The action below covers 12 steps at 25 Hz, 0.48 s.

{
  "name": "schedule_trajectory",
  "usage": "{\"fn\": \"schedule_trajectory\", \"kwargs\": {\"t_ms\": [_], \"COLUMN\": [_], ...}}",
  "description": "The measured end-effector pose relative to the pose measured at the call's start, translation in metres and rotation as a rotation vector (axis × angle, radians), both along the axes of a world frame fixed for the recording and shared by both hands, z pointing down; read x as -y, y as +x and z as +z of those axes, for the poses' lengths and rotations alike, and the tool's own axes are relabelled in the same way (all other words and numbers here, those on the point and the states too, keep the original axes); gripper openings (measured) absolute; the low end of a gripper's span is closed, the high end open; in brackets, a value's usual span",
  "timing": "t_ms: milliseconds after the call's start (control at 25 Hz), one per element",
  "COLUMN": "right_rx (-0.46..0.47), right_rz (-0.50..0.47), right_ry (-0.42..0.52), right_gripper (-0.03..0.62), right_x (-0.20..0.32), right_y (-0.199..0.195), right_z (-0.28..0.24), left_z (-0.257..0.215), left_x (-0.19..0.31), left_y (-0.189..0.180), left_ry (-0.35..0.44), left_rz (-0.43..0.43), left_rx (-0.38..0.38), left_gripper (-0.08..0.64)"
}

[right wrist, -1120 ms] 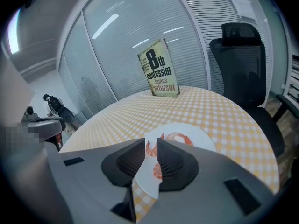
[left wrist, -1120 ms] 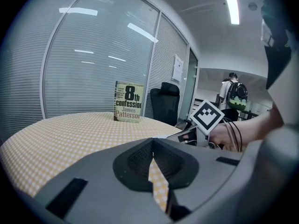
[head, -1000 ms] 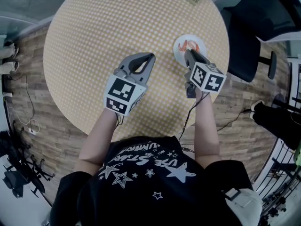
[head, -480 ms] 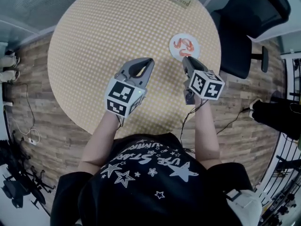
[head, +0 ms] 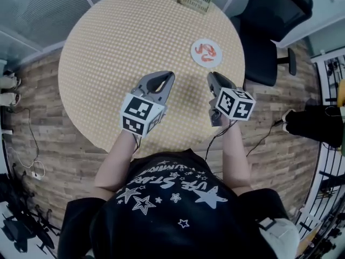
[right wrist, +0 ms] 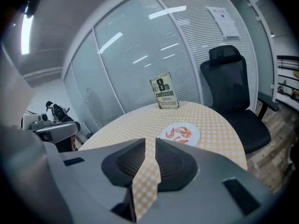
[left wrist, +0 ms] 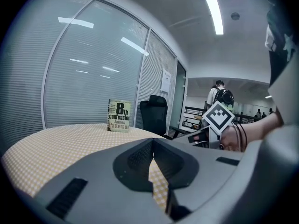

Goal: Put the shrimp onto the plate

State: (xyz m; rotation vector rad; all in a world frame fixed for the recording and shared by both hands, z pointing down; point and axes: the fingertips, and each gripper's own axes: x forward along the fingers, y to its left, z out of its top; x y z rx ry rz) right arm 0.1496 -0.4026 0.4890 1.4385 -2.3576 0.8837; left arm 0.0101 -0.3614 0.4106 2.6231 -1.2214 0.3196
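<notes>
Shrimp lie on plate, directly far of right gripper, the nearer one; its jaws stand slightly apart, empty; left gripper jaws together.

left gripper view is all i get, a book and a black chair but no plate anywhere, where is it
Observer: The small round white plate sits on the yellow checked table, just ahead of the right tool.
Operator: shrimp on it yet
Observer: Yes, orange shrimp already lie on the plate.
Operator: right tool holding anything
Observer: No, its jaws stand slightly apart with only the table showing between them.
</notes>
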Motion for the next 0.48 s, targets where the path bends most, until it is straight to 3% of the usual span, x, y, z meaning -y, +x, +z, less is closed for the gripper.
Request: {"fn": "schedule_trajectory", "kwargs": {"t_ms": [480], "right_rx": [-0.011], "right_rz": [0.020], "right_ry": [0.045], "right_gripper": [0.075], "right_x": [-0.061], "right_y": [-0.034], "right_z": [-0.028], "left_z": [-0.011], "left_x": [-0.062], "left_y": [-0.029], "left_ry": [0.021], "left_rz": [0.045], "left_rx": [-0.001], "left_gripper": [0.008]}}
